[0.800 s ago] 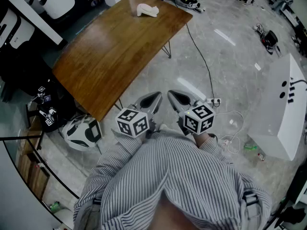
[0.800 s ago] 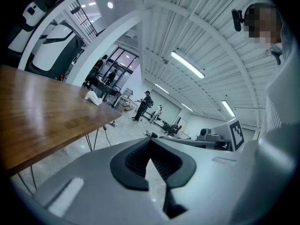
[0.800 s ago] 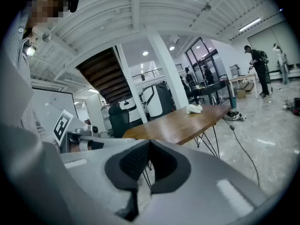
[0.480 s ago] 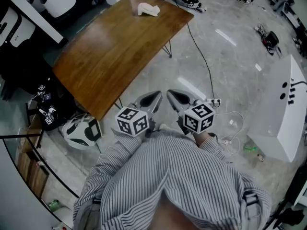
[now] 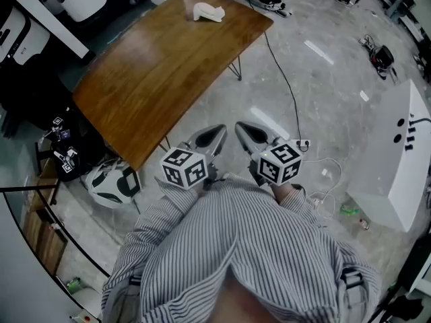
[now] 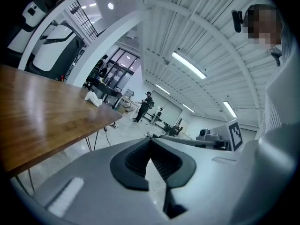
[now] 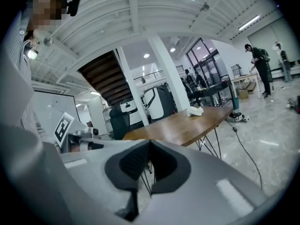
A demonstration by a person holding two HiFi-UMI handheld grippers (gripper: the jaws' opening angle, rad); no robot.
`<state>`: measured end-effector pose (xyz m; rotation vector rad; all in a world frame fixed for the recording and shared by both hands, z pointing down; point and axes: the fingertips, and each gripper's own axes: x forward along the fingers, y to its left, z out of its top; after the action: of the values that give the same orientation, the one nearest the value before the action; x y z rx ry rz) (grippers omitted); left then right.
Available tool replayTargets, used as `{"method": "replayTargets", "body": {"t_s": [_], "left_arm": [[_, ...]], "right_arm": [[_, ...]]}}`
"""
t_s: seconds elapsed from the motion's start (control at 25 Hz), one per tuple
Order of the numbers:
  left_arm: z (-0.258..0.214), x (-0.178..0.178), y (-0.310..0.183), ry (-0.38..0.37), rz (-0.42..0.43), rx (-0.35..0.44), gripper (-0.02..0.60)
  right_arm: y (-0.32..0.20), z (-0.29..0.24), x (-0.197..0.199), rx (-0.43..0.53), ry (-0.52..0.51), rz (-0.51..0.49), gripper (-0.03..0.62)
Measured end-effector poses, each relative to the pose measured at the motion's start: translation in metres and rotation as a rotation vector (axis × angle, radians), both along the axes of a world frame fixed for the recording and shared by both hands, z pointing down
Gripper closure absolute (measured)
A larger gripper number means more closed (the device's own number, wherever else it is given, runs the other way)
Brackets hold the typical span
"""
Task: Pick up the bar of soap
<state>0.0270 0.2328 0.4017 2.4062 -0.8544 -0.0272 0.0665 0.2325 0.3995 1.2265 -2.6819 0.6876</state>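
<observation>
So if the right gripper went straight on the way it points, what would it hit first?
The right gripper would likely meet the table's near edge, or pass just under it; depth is unclear.

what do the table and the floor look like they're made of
Table: likely wood or veneer, brown grain with a glossy sheen. Floor: grey polished stone or concrete, mottled and reflecting ceiling lights.

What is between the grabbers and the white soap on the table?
In the head view, just grey floor and bare wooden tabletop separate the left gripper and right gripper from the soap.
</observation>
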Motion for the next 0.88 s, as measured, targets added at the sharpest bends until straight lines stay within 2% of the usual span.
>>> {"method": "replayTargets", "body": {"t_s": [0.12, 0.24, 0.56, 0.88], "left_arm": [[-0.006, 0.004, -0.009, 0.041, -0.002, 0.018, 0.578], [-0.002, 0.013, -0.017, 0.028, -0.005, 0.014, 0.578], [0.015, 0.041, -0.030, 0.055, -0.009, -0.040, 0.578], [0.039, 0.048, -0.100, 0.021, 0.007, -0.070, 0.578]], "right_arm": [[-0.010, -0.001, 0.004, 0.015, 0.006, -0.005, 0.592], [-0.016, 0.001, 0.009, 0.006, 0.000, -0.019, 0.592], [-0.021, 0.027, 0.036, -0.065, 0.035, -0.009, 0.592], [-0.090, 0.032, 0.055, -0.051, 0.001, 0.049, 0.592]]}}
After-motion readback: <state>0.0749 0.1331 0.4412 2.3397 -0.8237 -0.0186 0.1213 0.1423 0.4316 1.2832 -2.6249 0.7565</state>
